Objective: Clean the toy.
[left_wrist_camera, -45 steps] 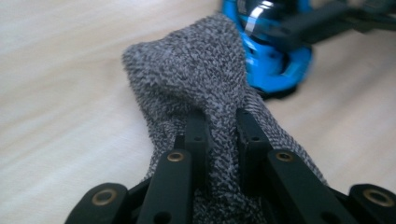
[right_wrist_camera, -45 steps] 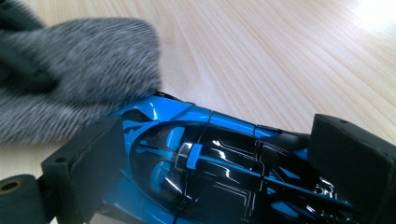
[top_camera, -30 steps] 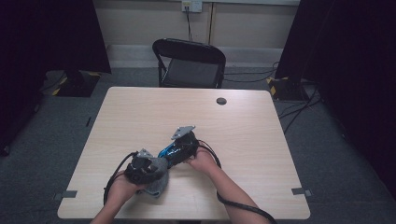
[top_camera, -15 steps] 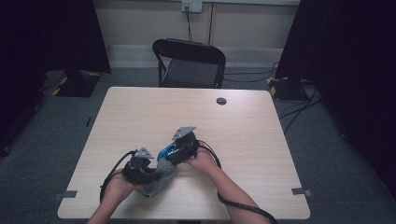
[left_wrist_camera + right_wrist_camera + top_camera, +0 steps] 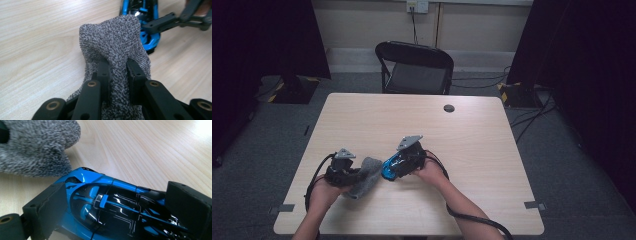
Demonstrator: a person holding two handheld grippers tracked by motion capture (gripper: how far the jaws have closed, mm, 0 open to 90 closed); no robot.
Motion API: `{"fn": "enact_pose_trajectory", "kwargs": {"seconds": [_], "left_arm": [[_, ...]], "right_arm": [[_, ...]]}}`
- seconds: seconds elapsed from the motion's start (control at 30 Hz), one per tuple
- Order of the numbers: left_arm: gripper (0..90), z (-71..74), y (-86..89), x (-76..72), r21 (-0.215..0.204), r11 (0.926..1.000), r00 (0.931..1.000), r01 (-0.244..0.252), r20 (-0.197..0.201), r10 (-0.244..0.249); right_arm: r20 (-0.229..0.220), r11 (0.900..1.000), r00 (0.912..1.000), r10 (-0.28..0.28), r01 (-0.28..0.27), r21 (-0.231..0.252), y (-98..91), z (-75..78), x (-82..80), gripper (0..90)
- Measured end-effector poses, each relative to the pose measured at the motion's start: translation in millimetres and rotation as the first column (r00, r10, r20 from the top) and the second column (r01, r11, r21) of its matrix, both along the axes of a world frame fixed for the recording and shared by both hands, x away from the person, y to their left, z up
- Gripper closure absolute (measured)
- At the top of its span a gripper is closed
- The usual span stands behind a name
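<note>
Left black two-jaw handheld gripper (image 5: 354, 175): grey three-cornered plate on top at 12 o'clock of body, black cable looping off at 9 o'clock. In left gripper view (image 5: 117, 75), matte black jaw links with brass-coloured pivot bushings and small dark screw holes in flat pads. Right black two-jaw handheld gripper (image 5: 388, 169): same grey plate, thick black cable trailing toward 5 o'clock. Forearms bare, no sleeves.

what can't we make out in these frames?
- Blue and black toy car: tail cut off by the right gripper view's bottom edge, flanks covered by the jaws.
- Speckled grey knitted cloth: lower part hidden behind the left gripper's jaws in the left gripper view.
- Small dark round thing on the table: too small in the high view.
</note>
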State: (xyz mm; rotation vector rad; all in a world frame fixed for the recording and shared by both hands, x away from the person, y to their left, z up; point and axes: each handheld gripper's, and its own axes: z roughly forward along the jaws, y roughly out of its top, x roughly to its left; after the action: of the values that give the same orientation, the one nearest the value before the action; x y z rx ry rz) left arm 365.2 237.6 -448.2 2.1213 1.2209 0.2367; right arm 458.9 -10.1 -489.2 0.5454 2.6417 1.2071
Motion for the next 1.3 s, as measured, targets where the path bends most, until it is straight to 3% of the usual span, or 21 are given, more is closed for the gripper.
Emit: {"fn": "enact_pose_trajectory", "kwargs": {"seconds": [0.27, 0.47, 0.6, 0.77, 0.9, 1.0, 1.13, 1.23, 1.3], "left_arm": [[73.8, -0.5, 4.3, 1.6, 0.002, 0.9998, 0.9997, -0.018, 0.017, 0.018], [72.6, -1.3, 5.1, 4.3, 0.01, 0.9997, 0.9994, -0.023, 0.025, 0.023], [69.6, -2.4, 8.4, 6.7, 0.003, 0.999, 0.9982, -0.046, 0.039, 0.045], [62.2, -9.5, 11.4, 12.1, 0.019, 0.9959, 0.9945, -0.088, 0.059, 0.087], [47.7, -10.2, 11.4, 12.1, 0.049, 0.9938, 0.9916, -0.1, 0.088, 0.095], [48.7, -4.9, 12.9, 5.2, 0.055, 0.9919, 0.9899, -0.114, 0.091, 0.109], [46.3, -5.9, 15.6, -6.5, 0.081, 0.9898, 0.9915, -0.117, 0.066, 0.112], [44.7, -16.7, 13.0, -8.7, 0.125, 0.9866, 0.9944, -0.105, 0.009, 0.105], [54.7, -23.2, 11.2, -6.5, 0.132, 0.9871, 0.9954, -0.092, -0.015, 0.094]], "right_arm": [[-0.001, 0.9998, 1.0, 0.002, -0.002, -0.019, -7.4, 8.2, 0.0, 14.6], [0.014, 0.9991, 0.9998, 0.01, -0.01, -0.041, -13.8, 7.3, -0.4, 12.5], [0.022, 0.9998, 0.9996, 0.019, -0.019, -0.01, -15.8, 4.0, -0.2, 12.0], [0.026, 0.9998, 0.9995, 0.02, -0.02, 0.0, -17.8, 2.9, 0.7, 12.0], [0.02, 0.9997, 0.9996, 0.022, -0.022, -0.008, -16.6, 3.8, 0.8, 12.1], [0.022, 0.9998, 0.9996, 0.02, -0.02, 0.0, -17.3, 3.2, 0.2, 12.2], [0.021, 0.9998, 0.9996, 0.021, -0.021, -0.002, -17.1, 3.3, 0.2, 12.2], [0.024, 0.9998, 0.9995, 0.02, -0.02, 0.001, -17.2, 3.0, 0.0, 12.2], [0.027, 0.9998, 0.9994, 0.021, -0.022, 0.004, -17.6, 2.6, -0.2, 12.2]]}}
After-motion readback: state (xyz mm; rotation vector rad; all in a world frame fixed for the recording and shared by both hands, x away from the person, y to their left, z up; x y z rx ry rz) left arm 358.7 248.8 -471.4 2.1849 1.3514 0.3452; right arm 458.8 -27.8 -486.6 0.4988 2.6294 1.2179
